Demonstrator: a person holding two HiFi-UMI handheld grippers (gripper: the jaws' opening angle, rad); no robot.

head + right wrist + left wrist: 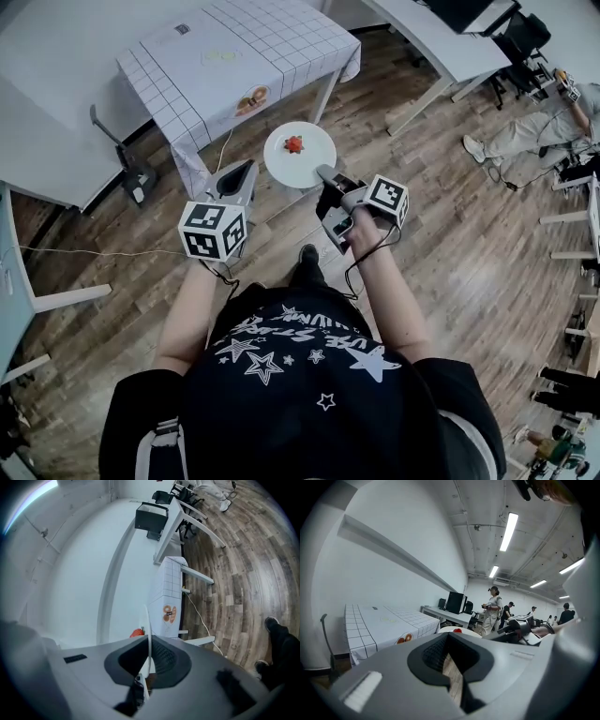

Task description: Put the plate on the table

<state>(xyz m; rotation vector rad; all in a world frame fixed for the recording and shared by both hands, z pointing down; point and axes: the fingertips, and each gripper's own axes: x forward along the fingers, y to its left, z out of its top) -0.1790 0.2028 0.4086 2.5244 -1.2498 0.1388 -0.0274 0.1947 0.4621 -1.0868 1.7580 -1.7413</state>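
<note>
One plate (306, 167), face up and level, carries one red item (293, 143). Its near rim is pinched by the right hand-held gripper (323, 174), short of the tabletop (246, 45). The left hand-held gripper (247, 170) is pressed together and empty.

Open wooden floor (441, 272) before the checked table (281, 42), a white desk (441, 42) near on its right

L gripper (246, 171) jaws together, empty; R gripper (324, 172) clamped on plate (279, 157) rim.

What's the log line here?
right tool: shut on plate rim | left tool: shut, empty | plate: held over floor, not on table
</note>
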